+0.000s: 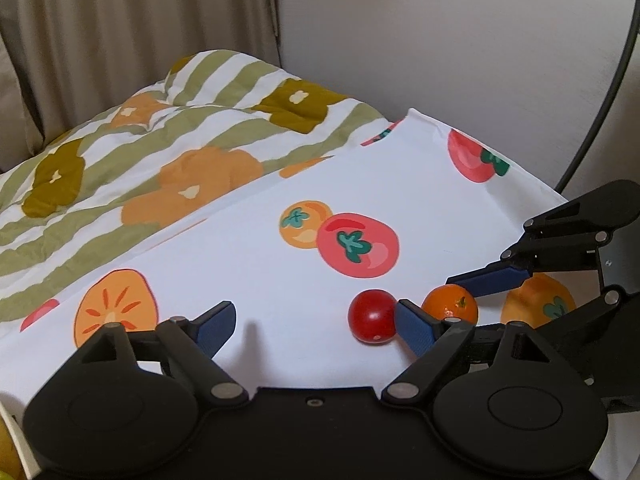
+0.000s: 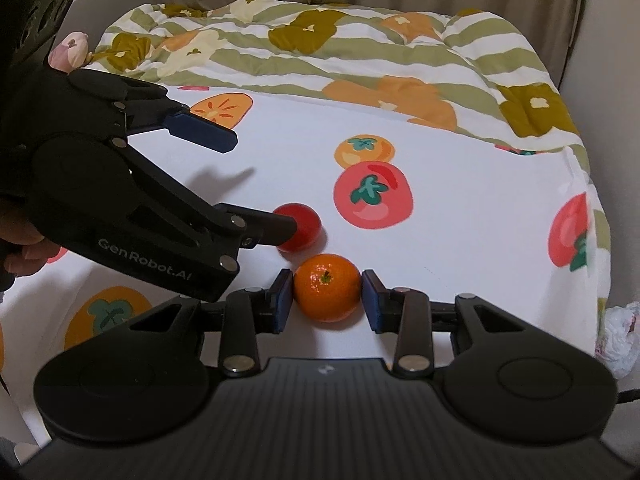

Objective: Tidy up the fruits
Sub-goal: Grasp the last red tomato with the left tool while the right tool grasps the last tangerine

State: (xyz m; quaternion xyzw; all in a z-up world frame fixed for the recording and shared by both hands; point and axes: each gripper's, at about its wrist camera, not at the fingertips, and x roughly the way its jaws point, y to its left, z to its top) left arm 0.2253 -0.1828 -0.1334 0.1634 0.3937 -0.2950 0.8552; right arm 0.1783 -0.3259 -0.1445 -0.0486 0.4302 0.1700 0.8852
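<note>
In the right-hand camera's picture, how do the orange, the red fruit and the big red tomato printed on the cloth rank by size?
Largest to smallest, as they look in that view:
1. Printed tomato
2. Orange
3. Red fruit, partly hidden by the left tool

The orange lies nearer the camera, so its lead over the red fruit is unsure.

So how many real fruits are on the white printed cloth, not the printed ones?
2. The small round orange mandarin sits between the right gripper pads; the shiny red round fruit lies just beyond it.

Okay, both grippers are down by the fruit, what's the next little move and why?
Probably lift the right gripper: its pads already clamp the orange on both sides. The left gripper is open, one finger beside the red fruit, gripping nothing.
</note>
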